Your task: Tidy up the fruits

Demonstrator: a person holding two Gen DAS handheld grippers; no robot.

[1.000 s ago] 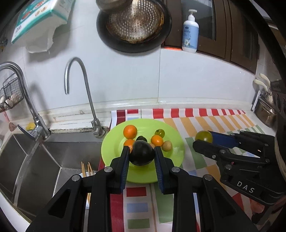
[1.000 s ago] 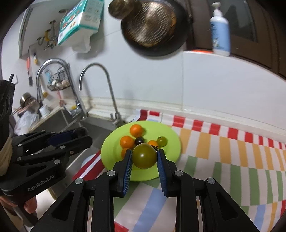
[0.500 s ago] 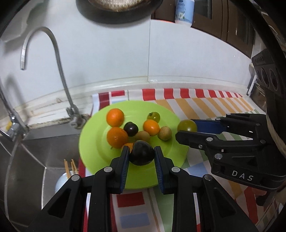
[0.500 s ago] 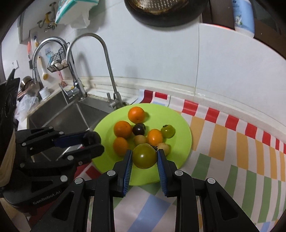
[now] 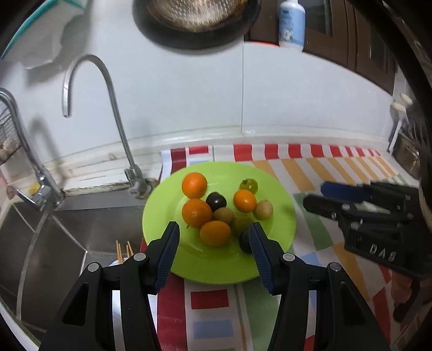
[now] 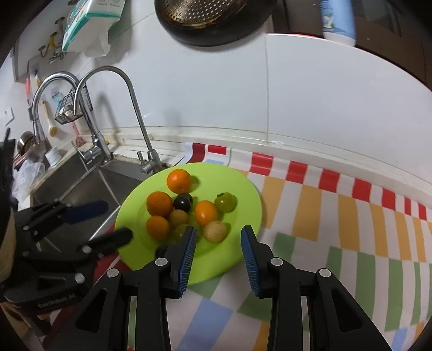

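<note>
A lime green plate [image 5: 280, 232] [image 6: 243, 194] on the striped cloth holds several fruits: oranges [image 5: 194, 184] [image 6: 178, 180], dark plums [image 5: 216, 201] [image 6: 183, 202], green tomatoes [image 5: 248, 185] [image 6: 225, 201] and small tan fruits [image 5: 264, 209] [image 6: 215, 231]. A dark fruit [image 5: 245, 239] lies by my left gripper's right finger. My left gripper [image 5: 213, 235] is open and empty over the plate's near side. My right gripper [image 6: 218, 234] is open and empty above the plate's near right edge; it shows in the left wrist view [image 5: 318, 195].
A steel sink [image 5: 54, 237] lies left of the plate, with two taps [image 5: 113, 89] [image 6: 40, 108] behind it. Chopsticks [image 5: 122, 249] stand in a holder by the sink's edge. A pan [image 6: 210, 21] and a bottle [image 5: 291, 24] sit above the white wall.
Both grippers have opened. The dark fruit left my left gripper and the green tomato left my right gripper; both now lie on the plate. Both grippers pulled back slightly.
</note>
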